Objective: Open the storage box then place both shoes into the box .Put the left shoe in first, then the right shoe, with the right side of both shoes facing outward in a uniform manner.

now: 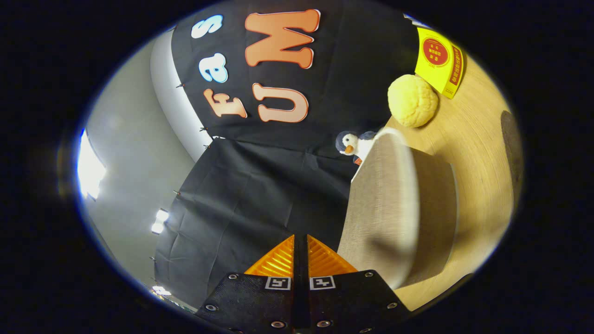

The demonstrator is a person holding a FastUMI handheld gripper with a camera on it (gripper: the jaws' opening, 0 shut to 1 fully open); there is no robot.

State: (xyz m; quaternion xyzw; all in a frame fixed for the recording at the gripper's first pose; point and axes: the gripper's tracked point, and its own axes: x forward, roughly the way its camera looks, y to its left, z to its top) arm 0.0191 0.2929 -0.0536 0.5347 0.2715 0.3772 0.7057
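Storage box (394, 208), a beige fabric-covered rectangular one with a pale rim, stands on the light wooden tabletop (478, 195), just ahead and to the right of the gripper's fingertips. The view is rolled well over, so the table runs up the right side; probably the hand is turned to work at the box's side or lid. Whether the lid is up or down cannot be told from here.

Beyond the box: a yellow knobbly foam ball (412, 101) on the table, with a yellow carton bearing a red round mark (438, 60) touching or just behind it. A small plush penguin, dark and white with an orange beak (352, 144), peeks from behind the box's far corner.

Gripper (300, 239): fingers clenched together, tips meeting with only a thin slit between, nothing held. They point past the box's left face toward the cloth wall.

The task looks to be at its opening step.
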